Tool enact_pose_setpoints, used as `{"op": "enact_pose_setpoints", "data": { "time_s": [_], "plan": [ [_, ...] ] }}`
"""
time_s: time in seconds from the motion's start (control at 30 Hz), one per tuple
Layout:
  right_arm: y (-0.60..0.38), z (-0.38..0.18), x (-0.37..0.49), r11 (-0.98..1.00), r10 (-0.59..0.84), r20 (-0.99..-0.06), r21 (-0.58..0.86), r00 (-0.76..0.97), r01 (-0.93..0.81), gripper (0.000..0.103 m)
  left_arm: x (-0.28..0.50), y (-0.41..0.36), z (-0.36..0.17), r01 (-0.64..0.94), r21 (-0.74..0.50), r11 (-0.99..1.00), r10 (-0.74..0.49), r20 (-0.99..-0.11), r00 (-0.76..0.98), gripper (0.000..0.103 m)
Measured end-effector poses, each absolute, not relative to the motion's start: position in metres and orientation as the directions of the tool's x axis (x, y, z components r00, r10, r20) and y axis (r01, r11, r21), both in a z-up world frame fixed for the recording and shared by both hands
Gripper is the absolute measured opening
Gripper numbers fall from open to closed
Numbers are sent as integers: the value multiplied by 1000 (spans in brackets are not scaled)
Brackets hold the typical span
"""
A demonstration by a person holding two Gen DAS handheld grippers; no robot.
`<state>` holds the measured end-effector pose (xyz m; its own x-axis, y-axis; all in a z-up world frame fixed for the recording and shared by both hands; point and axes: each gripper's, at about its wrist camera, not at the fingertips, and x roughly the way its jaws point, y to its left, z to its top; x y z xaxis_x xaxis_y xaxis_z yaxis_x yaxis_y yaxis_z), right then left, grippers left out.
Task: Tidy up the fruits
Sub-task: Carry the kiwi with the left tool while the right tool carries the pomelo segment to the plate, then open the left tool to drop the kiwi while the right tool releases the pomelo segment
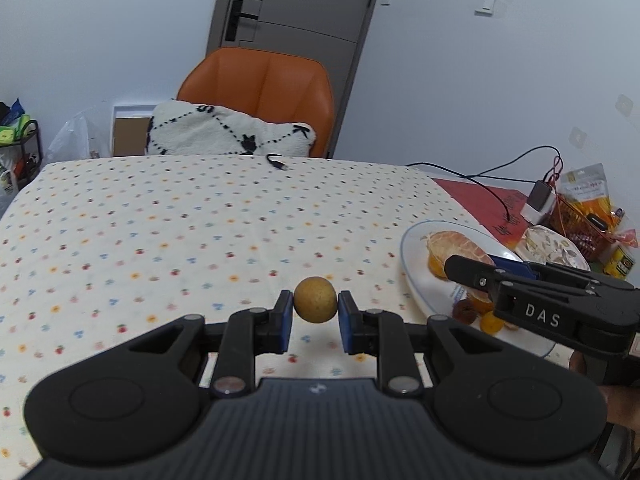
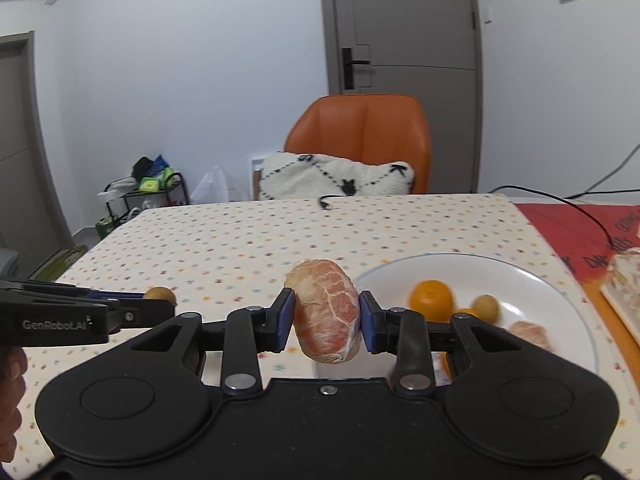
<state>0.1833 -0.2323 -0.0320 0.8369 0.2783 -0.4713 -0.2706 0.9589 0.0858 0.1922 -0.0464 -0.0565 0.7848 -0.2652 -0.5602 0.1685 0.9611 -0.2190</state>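
Left gripper (image 1: 315,322): jaws clamping a longan (image 1: 315,299), hanging above the tablecloth (image 1: 160,220), left of the plate (image 1: 416,280); light, firm, round, likely slippery.

Right gripper (image 2: 326,322): jaws squeezing a peeled segment (image 2: 326,310) mid-body, near the plate's left rim; soft, tearing easily.

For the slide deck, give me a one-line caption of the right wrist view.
Right gripper holds a peeled citrus piece beside the white plate of fruit, over the dotted tablecloth.
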Motion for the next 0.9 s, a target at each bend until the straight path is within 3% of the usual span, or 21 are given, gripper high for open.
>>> {"op": "enact_pose_setpoints", "data": {
  "time_s": [0.4,0.47,0.53,0.6,0.9],
  "plan": [
    [-271,-45,207,974,225,-473,107,852,-198,33,212,-87,-56,223,-186,957,-290,-574,766,22],
    [-277,-47,209,973,230,-463,125,856,-193,39,213,-94,-55,232,-183,955,-295,-576,762,22],
    [-283,-47,209,971,234,-443,144,866,-188,62,215,-100,-54,244,-178,953,-301,-575,761,22],
    [-292,-43,204,969,234,-418,173,878,-176,68,216,-106,-53,254,-173,952,-307,-573,760,22],
    [-316,-38,184,962,235,-403,227,885,-153,69,220,-136,-51,310,-152,939,-339,-575,745,22]
  ]
}}
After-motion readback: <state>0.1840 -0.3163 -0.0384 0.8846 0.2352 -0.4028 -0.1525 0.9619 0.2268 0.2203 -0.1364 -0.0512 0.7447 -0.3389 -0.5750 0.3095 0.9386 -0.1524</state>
